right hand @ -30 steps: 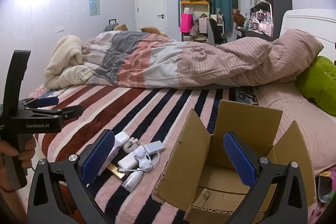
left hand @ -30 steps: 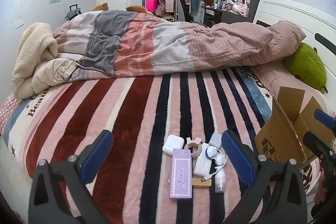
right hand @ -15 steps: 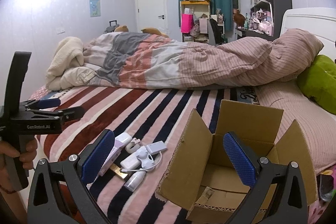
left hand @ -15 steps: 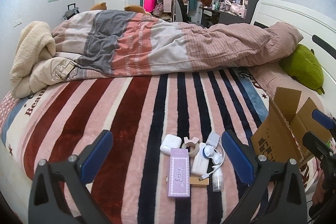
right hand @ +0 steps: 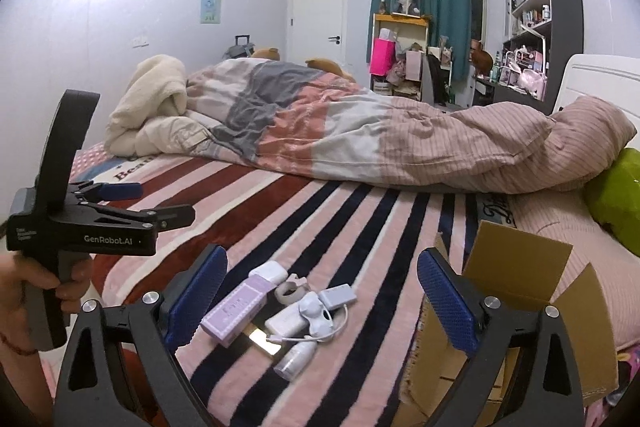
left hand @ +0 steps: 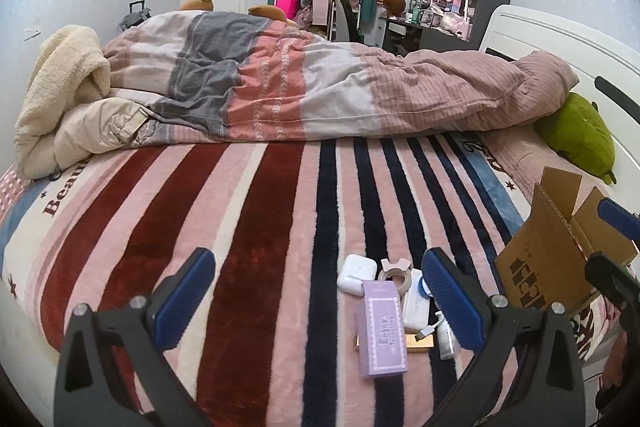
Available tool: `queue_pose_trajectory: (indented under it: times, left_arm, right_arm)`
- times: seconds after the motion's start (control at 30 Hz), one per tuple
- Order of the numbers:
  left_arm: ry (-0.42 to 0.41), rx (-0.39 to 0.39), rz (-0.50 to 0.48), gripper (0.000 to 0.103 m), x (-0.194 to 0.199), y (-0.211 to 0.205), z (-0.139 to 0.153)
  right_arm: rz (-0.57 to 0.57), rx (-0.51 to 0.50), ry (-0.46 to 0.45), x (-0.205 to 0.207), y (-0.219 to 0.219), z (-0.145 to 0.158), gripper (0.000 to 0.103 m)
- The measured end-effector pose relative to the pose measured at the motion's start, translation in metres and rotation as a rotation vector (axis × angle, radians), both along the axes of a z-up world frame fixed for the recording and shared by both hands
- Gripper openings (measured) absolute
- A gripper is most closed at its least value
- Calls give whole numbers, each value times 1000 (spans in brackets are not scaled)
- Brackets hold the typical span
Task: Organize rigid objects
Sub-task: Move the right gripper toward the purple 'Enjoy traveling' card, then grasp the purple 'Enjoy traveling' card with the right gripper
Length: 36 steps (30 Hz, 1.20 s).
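The right gripper (right hand: 322, 297) stands wide apart just above the bed, nothing between its blue pads; its jaws have just been closing a little from their widest spread. The left gripper (left hand: 318, 297) is likewise spread wide and holds nothing, its right finger (left hand: 450, 297) standing in front of the right edge of the cluster of small items. A hand (right hand: 24, 297) grips the left tool's handle at the left of the right wrist view. The items lie together on the striped blanket (left hand: 248, 227) near the front edge of the bed: a lilac carton (left hand: 382, 329) lying flat and nearest, its far end against a white earbud case (left hand: 356, 273); a gold-coloured flat piece (right hand: 262, 341) partly under the carton; a small white bottle (right hand: 296, 359) on its side at the near right; a white power bank (right hand: 286, 321) beside the carton, with a small white fan and its cable (right hand: 316, 313) resting against it; a tape roll (left hand: 396, 273) just behind; and a small white adapter (right hand: 338, 295) at the far right. An open cardboard box (right hand: 516, 267), flaps raised, sits on the bed just right of the cluster, apart from it. Further back, a rumpled duvet (left hand: 320, 95) lies across the bed, a cream fleece (left hand: 60, 87) heaped at its left end and a green plush (left hand: 576, 131) by the headboard at right. Beyond stand a door, teal curtain, wall clock and crowded shelves.
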<state>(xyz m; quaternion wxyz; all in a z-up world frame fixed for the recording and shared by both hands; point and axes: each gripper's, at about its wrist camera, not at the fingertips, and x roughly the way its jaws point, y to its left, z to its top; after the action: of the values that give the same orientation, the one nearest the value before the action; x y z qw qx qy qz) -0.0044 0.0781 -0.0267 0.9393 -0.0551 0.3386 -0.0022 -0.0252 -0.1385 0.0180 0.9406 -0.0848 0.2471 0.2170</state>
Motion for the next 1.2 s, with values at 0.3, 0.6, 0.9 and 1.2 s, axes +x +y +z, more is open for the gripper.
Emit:
queue_pose_trajectory:
  times: [0.3, 0.6, 0.9, 1.2]
  left_arm:
    - [-10, 11, -17, 103, 1, -1, 3]
    - [-19, 12, -42, 103, -2, -8, 6]
    - [-1, 12, -19, 103, 1, 7, -6]
    - [64, 12, 32, 102, 8, 32, -38]
  right_arm:
    - [-49, 11, 1, 1, -10, 2, 96]
    - [-76, -5, 11, 2, -18, -2, 98]
    - [71, 37, 54, -3, 9, -15, 103]
    - [150, 68, 257, 21, 70, -86, 99]
